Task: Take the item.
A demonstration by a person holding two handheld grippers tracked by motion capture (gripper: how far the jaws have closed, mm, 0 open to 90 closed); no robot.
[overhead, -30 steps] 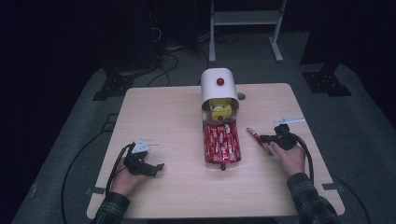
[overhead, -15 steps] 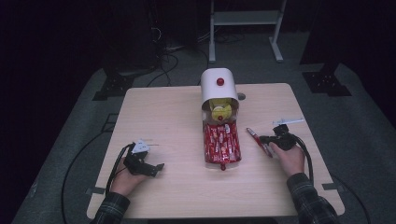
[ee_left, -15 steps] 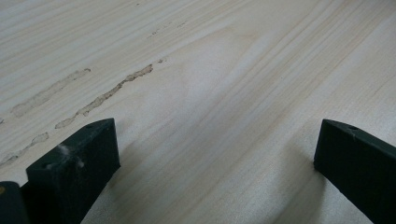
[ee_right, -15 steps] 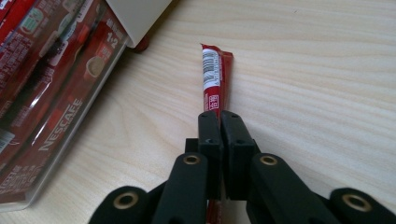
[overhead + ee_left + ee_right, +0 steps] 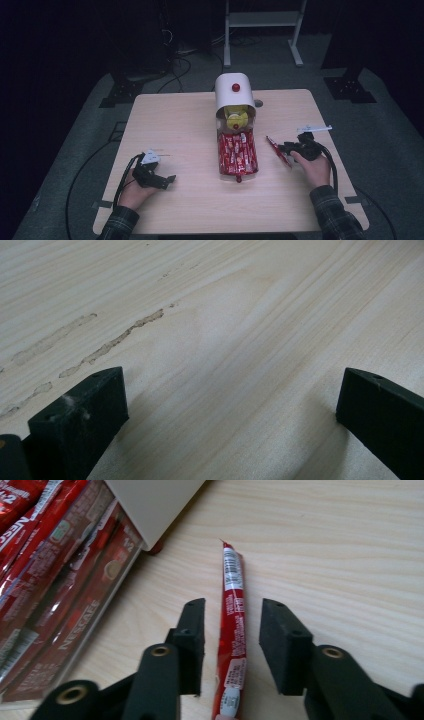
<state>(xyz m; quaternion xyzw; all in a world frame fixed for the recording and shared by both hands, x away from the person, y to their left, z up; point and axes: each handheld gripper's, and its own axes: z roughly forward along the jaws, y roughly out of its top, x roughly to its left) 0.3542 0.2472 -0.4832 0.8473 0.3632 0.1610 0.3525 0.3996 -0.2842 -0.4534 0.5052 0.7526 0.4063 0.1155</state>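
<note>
A single red stick sachet (image 5: 231, 570) lies flat on the wooden table (image 5: 175, 120), right of the sachet pile. My right gripper (image 5: 232, 607) is open, one jaw on each side of the sachet's lower half with a small gap on both sides. In the high view that gripper (image 5: 286, 148) rests at the table's right, by the same sachet (image 5: 276, 149). My left gripper (image 5: 169, 180) lies near the front left. Its jaws stand wide open over bare wood (image 5: 230, 400), with nothing between them.
A white round-topped dispenser (image 5: 234, 92) with a red knob stands at the table's middle back, with yellow packets (image 5: 236, 117) in its mouth. Several red Nescafe sachets (image 5: 236, 152) lie in a tray in front of it, just left of my right gripper (image 5: 55, 565). Cables trail off both grippers.
</note>
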